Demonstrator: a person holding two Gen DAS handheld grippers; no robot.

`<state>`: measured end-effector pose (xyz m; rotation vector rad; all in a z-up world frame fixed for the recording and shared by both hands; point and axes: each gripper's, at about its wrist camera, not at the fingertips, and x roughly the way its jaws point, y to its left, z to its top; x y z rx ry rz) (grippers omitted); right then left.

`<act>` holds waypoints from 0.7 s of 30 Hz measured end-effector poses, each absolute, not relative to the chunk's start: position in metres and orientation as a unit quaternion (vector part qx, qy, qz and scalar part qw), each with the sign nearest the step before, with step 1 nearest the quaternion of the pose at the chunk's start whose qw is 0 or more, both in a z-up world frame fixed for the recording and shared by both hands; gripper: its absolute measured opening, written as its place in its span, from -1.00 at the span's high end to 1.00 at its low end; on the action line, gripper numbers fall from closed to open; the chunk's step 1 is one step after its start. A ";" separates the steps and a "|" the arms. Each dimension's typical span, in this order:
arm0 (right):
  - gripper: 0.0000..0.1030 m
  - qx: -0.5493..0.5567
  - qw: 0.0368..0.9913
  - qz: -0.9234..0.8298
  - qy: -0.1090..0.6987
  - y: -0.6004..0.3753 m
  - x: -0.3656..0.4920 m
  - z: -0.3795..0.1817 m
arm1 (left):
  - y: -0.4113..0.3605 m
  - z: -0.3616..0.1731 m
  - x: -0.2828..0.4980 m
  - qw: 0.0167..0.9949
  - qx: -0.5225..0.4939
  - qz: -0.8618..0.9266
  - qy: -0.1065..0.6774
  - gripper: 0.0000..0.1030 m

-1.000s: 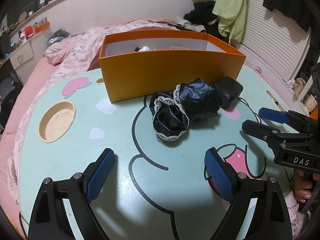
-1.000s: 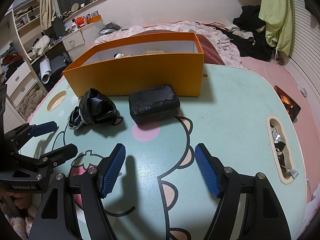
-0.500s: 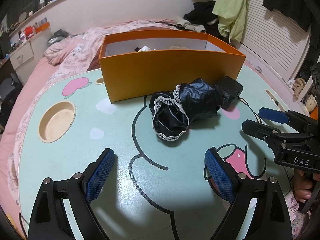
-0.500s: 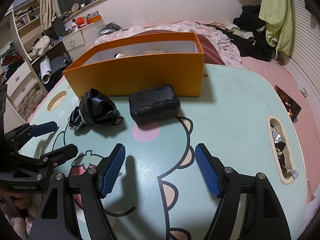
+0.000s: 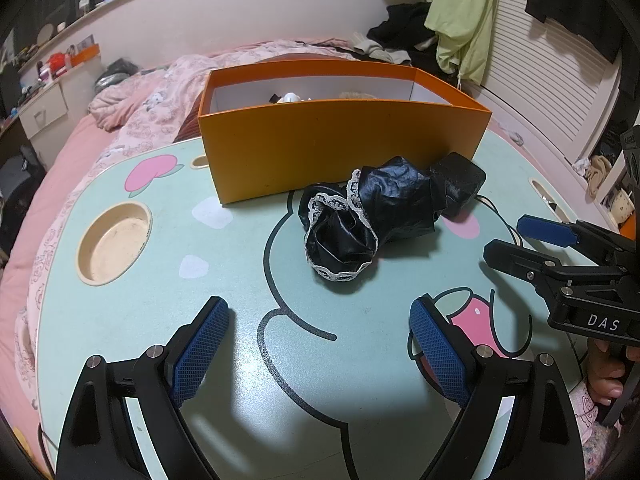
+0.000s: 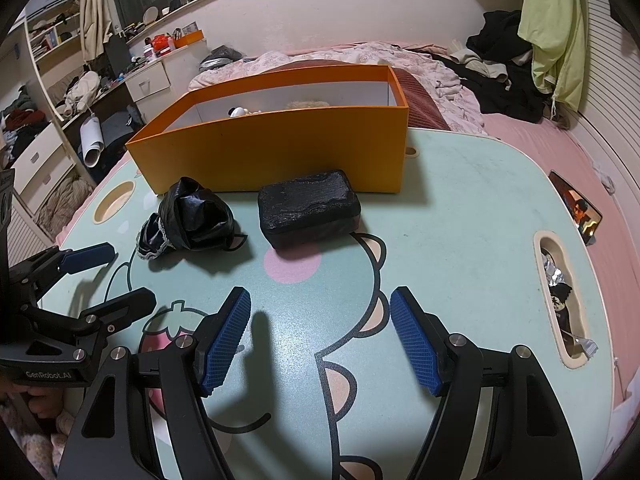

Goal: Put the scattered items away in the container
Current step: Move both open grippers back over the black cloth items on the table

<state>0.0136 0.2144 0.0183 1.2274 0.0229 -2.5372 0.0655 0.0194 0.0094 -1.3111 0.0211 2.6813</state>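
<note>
Jaws apart; cloth [image 5: 352, 224] beside box [image 5: 340, 148].

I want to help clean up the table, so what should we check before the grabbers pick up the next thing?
1. Left gripper open and empty: ok.
2. Right gripper open and empty: ok.
3. Things left to tidy: not ok, the black cloth with lace trim and the black case lie on the table outside the orange box.
4. Box open on top: ok, no lid on it.
5. Room inside the box: cannot tell, only the tops of a few things show above its front wall.
6. Cloth and case apart: cannot tell, they overlap in the left view but show a gap in the right view.
</note>
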 end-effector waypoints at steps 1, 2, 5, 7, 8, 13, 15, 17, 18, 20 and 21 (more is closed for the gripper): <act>-0.41 0.430 0.161 -0.888 0.008 0.214 0.014 0.018 | 0.019 0.009 0.066 0.078 -0.438 0.896 0.007 -0.78; -0.41 0.430 0.161 -0.888 0.008 0.214 0.014 0.018 | 0.019 0.009 0.066 0.078 -0.438 0.896 0.007 -0.78; -0.41 0.430 0.161 -0.888 0.008 0.214 0.014 0.018 | 0.019 0.010 0.066 0.080 -0.436 0.896 0.001 -0.78; -0.41 0.430 0.161 -0.888 0.007 0.215 0.013 0.018 | 0.016 0.011 0.066 0.082 -0.435 0.897 -0.007 -0.78; -0.41 0.430 0.162 -0.888 0.007 0.214 0.013 0.018 | 0.015 0.012 0.066 0.082 -0.434 0.897 -0.011 -0.78; -0.41 0.429 0.164 -0.888 -0.001 0.213 0.013 0.020 | 0.008 0.015 0.064 0.084 -0.427 0.900 -0.028 -0.78; -0.41 0.429 0.165 -0.888 -0.001 0.213 0.013 0.020 | 0.006 0.019 0.062 0.085 -0.421 0.902 -0.031 -0.78; -0.41 0.429 0.165 -0.888 -0.001 0.213 0.013 0.020 | 0.004 0.022 0.060 0.085 -0.416 0.905 -0.034 -0.78; -0.41 0.429 0.165 -0.888 -0.001 0.213 0.013 0.020 | 0.002 0.023 0.058 0.084 -0.413 0.906 -0.036 -0.78; -0.41 0.429 0.165 -0.888 -0.001 0.213 0.013 0.020 | -0.001 0.026 0.055 0.084 -0.409 0.908 -0.042 -0.78; -0.41 0.429 0.165 -0.888 -0.001 0.213 0.013 0.020 | -0.002 0.027 0.053 0.084 -0.407 0.908 -0.045 -0.78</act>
